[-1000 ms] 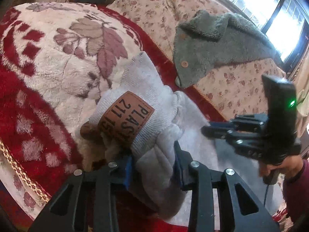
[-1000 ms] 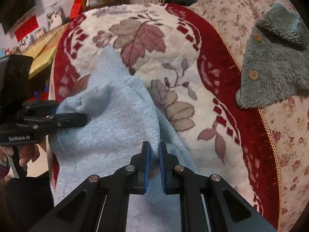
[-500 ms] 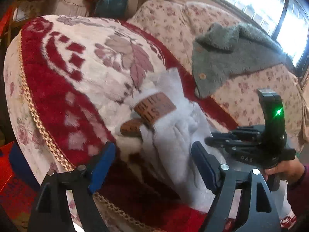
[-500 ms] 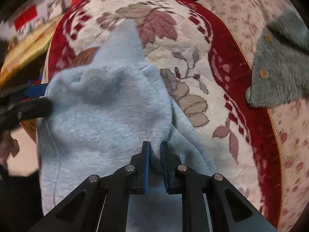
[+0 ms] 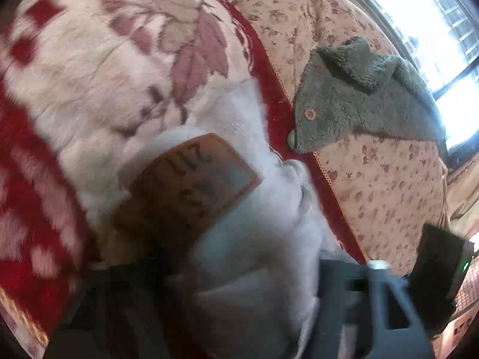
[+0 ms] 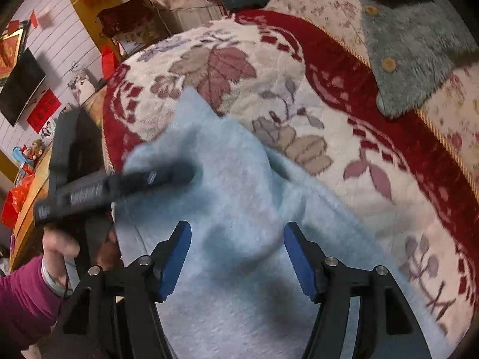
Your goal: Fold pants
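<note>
We see a sofa covered in pale floral fabric (image 5: 386, 179), and over its seat a plush blanket (image 6: 269, 68) in red and cream with a large leaf pattern and a gold cord along its edge. On the blanket lie light blue-grey pants (image 6: 239, 203), bunched up, with a brown patch (image 5: 185, 179) at one end. A grey fleece garment (image 5: 368, 98) with wooden buttons lies on the floral fabric, its lower corner just touching the blanket's red border.
</note>
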### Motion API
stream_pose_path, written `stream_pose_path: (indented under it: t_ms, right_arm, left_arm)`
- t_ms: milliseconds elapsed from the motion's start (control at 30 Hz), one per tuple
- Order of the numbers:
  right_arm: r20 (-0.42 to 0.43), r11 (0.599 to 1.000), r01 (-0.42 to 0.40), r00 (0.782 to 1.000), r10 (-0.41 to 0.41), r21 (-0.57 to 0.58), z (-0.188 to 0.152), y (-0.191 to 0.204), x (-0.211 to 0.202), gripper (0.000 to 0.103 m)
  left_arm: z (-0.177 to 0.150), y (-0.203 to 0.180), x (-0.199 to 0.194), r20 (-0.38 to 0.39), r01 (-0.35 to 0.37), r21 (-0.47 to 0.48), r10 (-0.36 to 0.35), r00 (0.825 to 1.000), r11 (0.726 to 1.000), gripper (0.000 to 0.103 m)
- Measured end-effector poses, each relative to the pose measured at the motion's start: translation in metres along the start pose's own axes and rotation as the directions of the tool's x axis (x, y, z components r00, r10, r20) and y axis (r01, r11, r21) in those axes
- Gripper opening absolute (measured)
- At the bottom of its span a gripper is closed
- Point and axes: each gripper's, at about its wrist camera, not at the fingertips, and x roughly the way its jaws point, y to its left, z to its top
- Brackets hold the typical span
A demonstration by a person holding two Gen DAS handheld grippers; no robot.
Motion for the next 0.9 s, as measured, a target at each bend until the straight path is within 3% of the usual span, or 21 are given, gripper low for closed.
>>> stream_pose_path:
  t_ms: [67, 133, 200, 267, 333, 400, 600, 633, 667, 733, 800, 900]
  right_arm:
    - [-0.01, 0.999, -0.01, 1.0, 0.01, 0.03, -0.006, -0.004, 0.005, 0.069]
    - [0.023, 0.999, -0.02, 1.0, 0.02, 0.03, -0.012, -0.003, 0.003, 0.069]
    - [0.04, 0.999, -0.039, 0.998, 0.037, 0.036, -0.015, -0.002, 0.005, 0.073]
    - [0.049, 0.999, -0.045, 0.998, 0.044, 0.026, -0.019, 0.0, 0.01, 0.079]
    - [0.056, 1.0, -0.013, 0.998, 0.014, -0.018, -0.022, 0.008, 0.012, 0.081]
    - [0.049, 0.999, 0.007, 0.999, -0.005, -0.039, -0.024, 0.012, 0.01, 0.081]
    - [0.049, 1.0, 0.016, 0.999, -0.016, -0.002, -0.053, 0.002, -0.025, 0.081]
    - [0.059, 1.0, 0.018, 0.998, -0.019, 0.011, -0.061, -0.002, -0.034, 0.081]
    - [0.063, 0.999, 0.03, 0.997, -0.032, 0.029, -0.069, -0.007, -0.043, 0.081]
    - [0.051, 0.993, 0.088, 0.994, -0.092, 0.076, -0.088, -0.021, -0.059, 0.081]
    - [0.058, 0.985, 0.125, 0.989, -0.133, 0.119, -0.108, -0.035, -0.076, 0.081]
    - [0.094, 0.969, 0.141, 0.982, -0.163, 0.204, -0.146, -0.056, -0.118, 0.081]
  left_arm:
    - [0.001, -0.021, -0.012, 0.044, -0.038, 0.14, 0.032, 0.999, 0.989, 0.034]
    - [-0.005, -0.038, -0.025, 0.091, -0.104, 0.274, 0.082, 0.993, 0.956, 0.032]
    - [-0.011, -0.04, -0.028, 0.108, -0.155, 0.326, 0.126, 0.986, 0.933, 0.032]
    - [-0.012, -0.022, -0.018, 0.062, -0.176, 0.271, 0.165, 0.984, 0.946, 0.037]
    - [-0.015, -0.002, -0.011, 0.027, -0.132, 0.181, 0.129, 0.991, 0.975, 0.041]
    - [-0.018, 0.004, -0.016, 0.04, -0.097, 0.153, 0.092, 0.995, 0.983, 0.042]
    - [-0.031, -0.015, -0.043, 0.047, -0.209, 0.226, 0.204, 0.978, 0.951, 0.052]
    - [-0.033, -0.018, -0.051, 0.065, -0.238, 0.232, 0.229, 0.971, 0.943, 0.063]
    - [-0.036, -0.023, -0.061, 0.109, -0.313, 0.238, 0.295, 0.949, 0.92, 0.087]
    - [-0.042, -0.026, -0.077, 0.184, -0.405, 0.247, 0.368, 0.912, 0.88, 0.093]
    - [-0.045, -0.032, -0.09, 0.194, -0.403, 0.261, 0.361, 0.912, 0.877, 0.093]
    - [-0.053, -0.049, -0.102, 0.178, -0.361, 0.279, 0.322, 0.93, 0.89, 0.093]
